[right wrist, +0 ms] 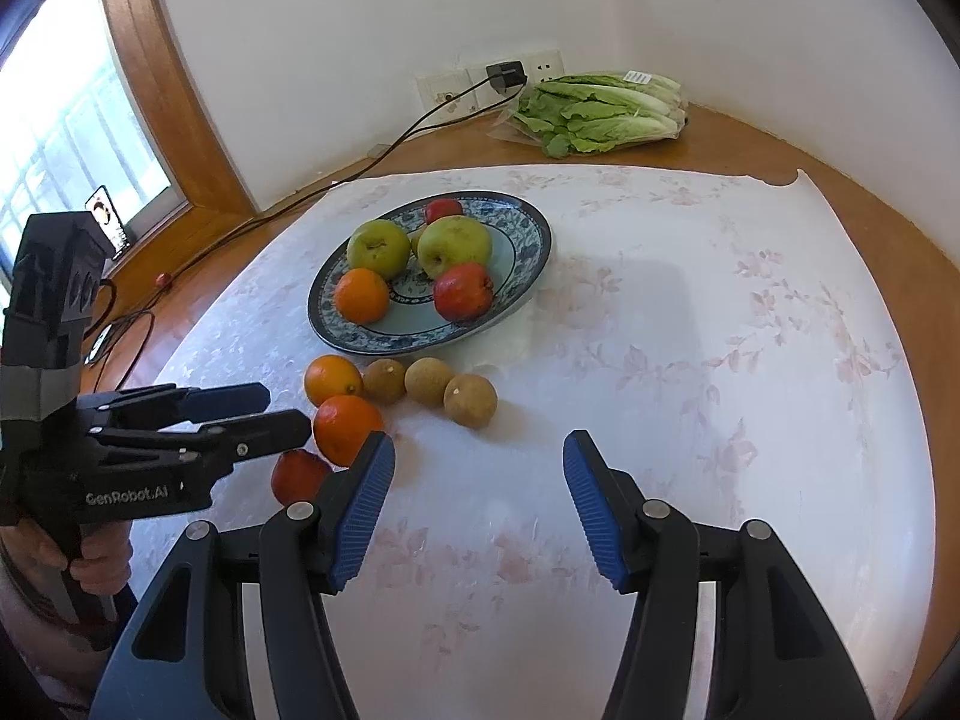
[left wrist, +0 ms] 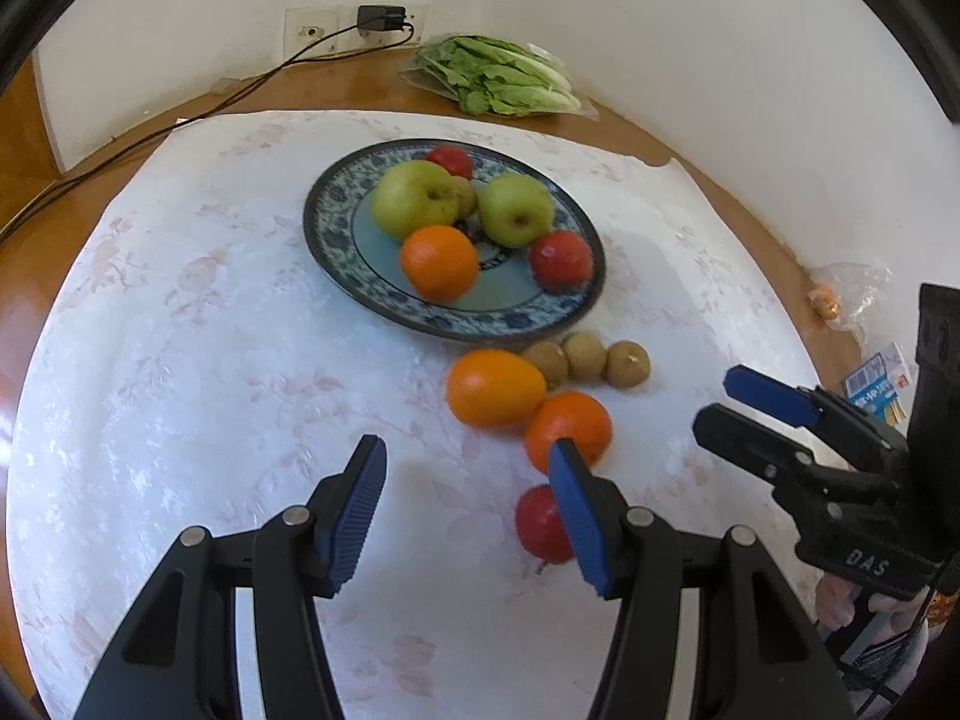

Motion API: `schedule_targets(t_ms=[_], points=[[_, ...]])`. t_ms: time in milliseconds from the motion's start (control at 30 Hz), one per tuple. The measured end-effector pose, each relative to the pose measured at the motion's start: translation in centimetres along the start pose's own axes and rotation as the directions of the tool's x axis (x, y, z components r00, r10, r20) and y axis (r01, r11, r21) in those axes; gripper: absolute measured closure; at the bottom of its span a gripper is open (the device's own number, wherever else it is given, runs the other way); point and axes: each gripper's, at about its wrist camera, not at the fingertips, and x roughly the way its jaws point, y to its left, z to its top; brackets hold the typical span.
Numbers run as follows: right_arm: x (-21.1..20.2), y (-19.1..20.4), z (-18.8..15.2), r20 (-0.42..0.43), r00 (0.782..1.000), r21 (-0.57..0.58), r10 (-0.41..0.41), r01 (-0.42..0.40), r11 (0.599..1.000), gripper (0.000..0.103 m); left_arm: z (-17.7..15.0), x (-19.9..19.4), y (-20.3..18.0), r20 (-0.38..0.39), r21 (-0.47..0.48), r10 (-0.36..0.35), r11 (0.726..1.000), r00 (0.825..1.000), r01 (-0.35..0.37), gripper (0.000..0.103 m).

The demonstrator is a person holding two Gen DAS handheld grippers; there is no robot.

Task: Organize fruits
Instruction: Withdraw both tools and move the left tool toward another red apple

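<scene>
1. Fruit is sitting in two groups: plate [right wrist: 531, 222] is carrying two green apples [right wrist: 454, 245], one orange [right wrist: 361, 295] & two red fruits [right wrist: 463, 291], w/ a small yellowish fruit half hidden between the apples; probably the collecting spot
2. Loose fruit is lying on the tablecloth [right wrist: 690, 330] just in front of the plate: two oranges [right wrist: 347, 427] touching, three brown round fruits [right wrist: 470, 400] in a row, one red fruit [right wrist: 298, 476] nearest the person
3. Left gripper [left wrist: 468, 480] is hovering low over the loose group, fingers spread wide, nothing between them; its right fingertip is overlapping the near orange & red fruit in the left wrist view, so it looks like it's lining up on one of them
4. Right gripper [right wrist: 479, 471] is hanging over bare cloth beside the brown fruits, fingers wide apart, empty; likely waiting its turn
5. Lettuce bag [right wrist: 600, 111] & charger cable [right wrist: 384, 153] are lying at the back, well apart from the fruit
</scene>
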Motion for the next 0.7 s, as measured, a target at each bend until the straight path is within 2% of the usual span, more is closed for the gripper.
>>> schedule_targets(t_ms=[367, 700], points=[[-0.8, 0.1, -0.9, 0.013, 1.0, 0.001, 0.018, -0.018, 1.0, 0.043, -1.5, -1.4, -1.1, 0.02, 0.021, 0.004, 1.0, 1.0, -0.005, 0.044], [-1.4, -0.1, -1.6, 0.013, 1.0, 0.011, -0.006, 0.006, 1.0, 0.043, -2.0, -1.5, -2.1, 0.021, 0.048, -0.009, 0.999, 1.0, 0.008, 0.044]])
